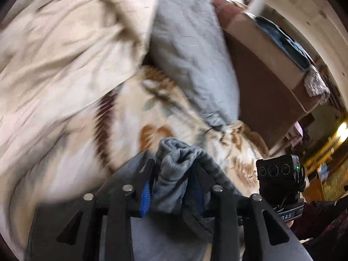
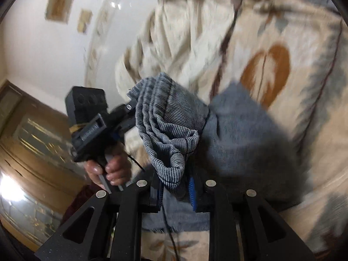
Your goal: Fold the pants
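Both claws pinch the pants: our left claw (image 1: pixel 171 187) grips bunched ribbed cloth, our right claw (image 2: pixel 177 187) the same ribbed band, so the pants (image 2: pixel 239 130) hang between us above the bed (image 1: pixel 169 113). Neither arm looks nearer; their long axis seems to drop away toward the bed. Only the right view shows the hand (image 2: pixel 108 169) on the left tool; only the left shows the pillow (image 1: pixel 191 50).
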Demonstrator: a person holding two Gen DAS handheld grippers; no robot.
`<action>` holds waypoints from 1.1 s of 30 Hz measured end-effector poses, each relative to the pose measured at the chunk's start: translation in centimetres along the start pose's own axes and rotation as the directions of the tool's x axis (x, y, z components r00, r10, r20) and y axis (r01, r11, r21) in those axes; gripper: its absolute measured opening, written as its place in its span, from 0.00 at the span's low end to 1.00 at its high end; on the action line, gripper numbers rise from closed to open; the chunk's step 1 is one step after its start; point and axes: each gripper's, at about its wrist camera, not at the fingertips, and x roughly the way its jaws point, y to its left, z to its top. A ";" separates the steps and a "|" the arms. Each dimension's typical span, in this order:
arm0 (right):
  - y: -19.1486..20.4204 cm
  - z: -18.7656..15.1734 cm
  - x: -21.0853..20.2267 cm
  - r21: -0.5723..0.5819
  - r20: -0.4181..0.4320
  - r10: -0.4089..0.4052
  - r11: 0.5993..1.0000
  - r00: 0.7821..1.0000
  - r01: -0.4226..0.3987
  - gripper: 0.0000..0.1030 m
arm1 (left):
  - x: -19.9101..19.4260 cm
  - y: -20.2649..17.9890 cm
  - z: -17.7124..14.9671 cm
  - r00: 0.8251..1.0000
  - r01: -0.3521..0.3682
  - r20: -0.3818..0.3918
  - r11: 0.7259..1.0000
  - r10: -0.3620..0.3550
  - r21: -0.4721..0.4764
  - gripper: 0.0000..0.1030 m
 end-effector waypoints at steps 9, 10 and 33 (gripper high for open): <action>2.2 -3.5 4.7 -0.100 -0.306 0.020 0.994 0.952 -0.053 0.50 | -9.1 6.8 -7.2 0.979 -0.109 0.141 0.964 0.146 -0.241 0.46; 2.5 -2.9 3.8 -0.121 -0.262 0.026 0.991 0.965 -0.060 0.50 | -9.6 6.0 -7.5 0.977 -0.113 0.150 0.968 0.149 -0.226 0.46; 0.4 4.8 -1.0 -0.164 0.141 -0.337 0.919 0.931 0.358 0.49 | -0.1 -1.9 -14.0 0.949 -0.312 -0.085 0.864 0.304 -0.395 0.22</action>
